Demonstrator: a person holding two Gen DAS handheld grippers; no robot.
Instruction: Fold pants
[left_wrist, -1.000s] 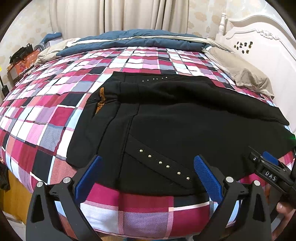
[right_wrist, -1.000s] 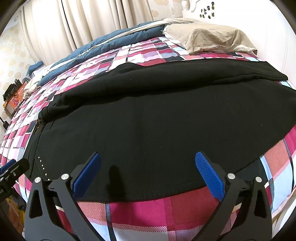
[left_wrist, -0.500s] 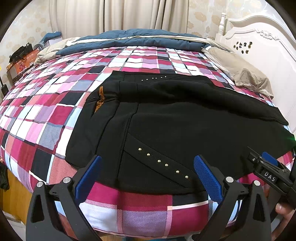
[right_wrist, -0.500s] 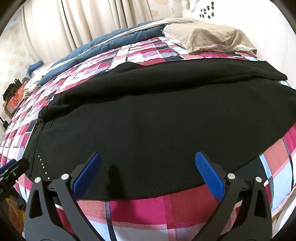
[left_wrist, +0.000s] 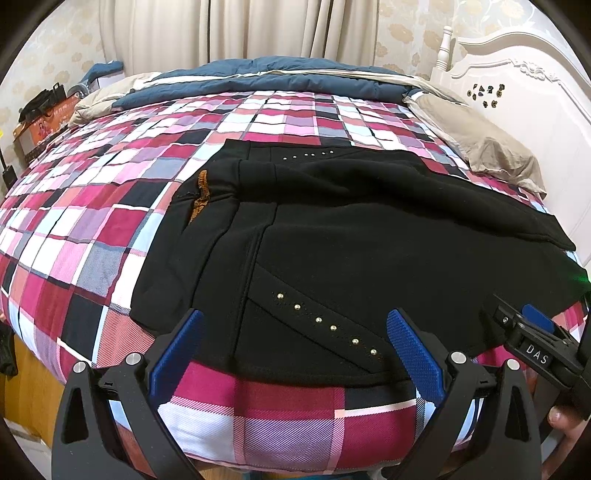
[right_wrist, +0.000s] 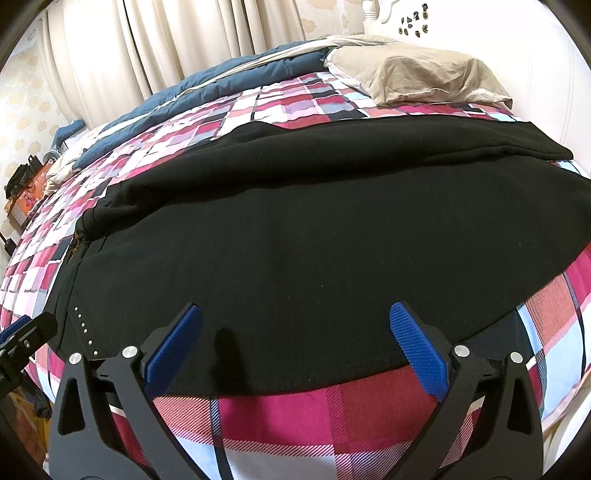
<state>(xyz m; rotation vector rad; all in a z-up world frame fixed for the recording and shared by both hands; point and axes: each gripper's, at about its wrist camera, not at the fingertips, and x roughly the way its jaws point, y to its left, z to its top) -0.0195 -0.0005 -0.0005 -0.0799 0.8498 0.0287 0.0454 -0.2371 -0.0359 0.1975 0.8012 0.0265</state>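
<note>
Change: almost nothing is changed from half a second ago; the black pants (left_wrist: 354, 236) are seen a tiny bit farther from the left gripper (left_wrist: 295, 350) than one second ago, with more checked cloth shown below the hem.
Pants: they are laid flat on the checked bedspread (left_wrist: 92, 221), and the near edge is found at the bed's front edge, in the middle of both views.
Pants parts: a strap with small metal studs (left_wrist: 325, 323) is seen at 6 o'clock in the left view; an orange-brown trim (left_wrist: 201, 194) is seen at 10 o'clock on the cloth.
Left gripper: its blue pads are held wide apart, and nothing is pinched between them; it is kept above the near hem by the studs.
Right gripper: the right gripper (right_wrist: 295, 347) is spread wide too, with nothing held; it is kept above the near hem of the pants (right_wrist: 332, 240).
Other things: a tan pillow (left_wrist: 480, 144) is seen at 2 o'clock, a blue quilt (left_wrist: 258, 77) at 12 o'clock, and a white headboard (left_wrist: 517, 74) at 2 o'clock.
Hard to see: the far leg end is cut off at 3 o'clock in the left view; black folds are hard to tell apart; the small dark bits (left_wrist: 485, 96) stuck on the headboard cannot be made out.
</note>
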